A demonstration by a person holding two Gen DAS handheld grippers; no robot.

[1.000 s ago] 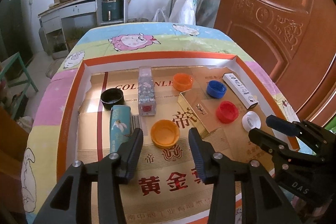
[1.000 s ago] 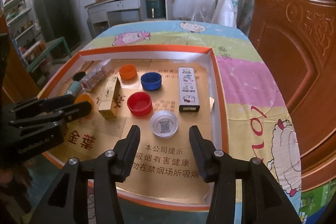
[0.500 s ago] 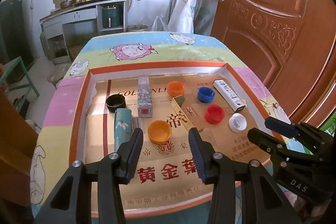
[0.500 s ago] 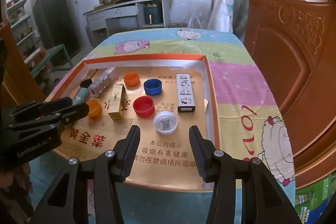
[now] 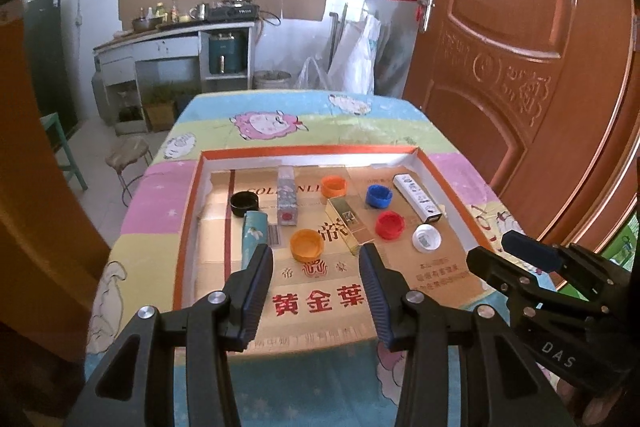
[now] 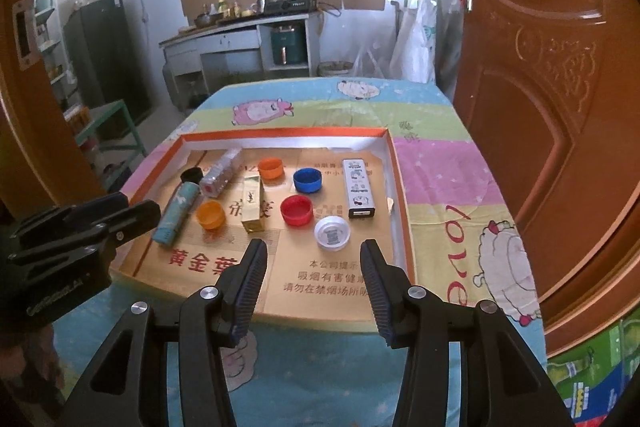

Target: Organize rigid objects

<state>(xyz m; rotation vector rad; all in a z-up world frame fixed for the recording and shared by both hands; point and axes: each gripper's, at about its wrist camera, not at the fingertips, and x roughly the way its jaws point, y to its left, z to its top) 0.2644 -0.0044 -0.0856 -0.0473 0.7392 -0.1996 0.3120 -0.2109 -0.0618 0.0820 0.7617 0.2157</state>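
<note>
While I hold my left hand-held gripper [image 5: 316,287] and my right hand-held gripper [image 6: 314,281] above the near edge of the tray [image 6: 394,163], both have their jaws apart and nothing is between them. The tray sits on the tabletop [image 6: 440,183] with the sheep cloth. Along the tray's right edge lies a white box [image 6: 359,187]. A white cap [image 6: 332,233] is just in front of it. A red cap [image 6: 296,211] and a blue cap [image 6: 307,180] sit nearer the middle. A gold box [image 6: 253,203] stands between the red cap and an orange cap [image 6: 211,214]. Near the left edge lie a teal tube [image 6: 178,213] and a black cap [image 6: 191,175]. Toward the far edge are a clear box [image 6: 221,173] and another orange cap [image 6: 271,169].
</note>
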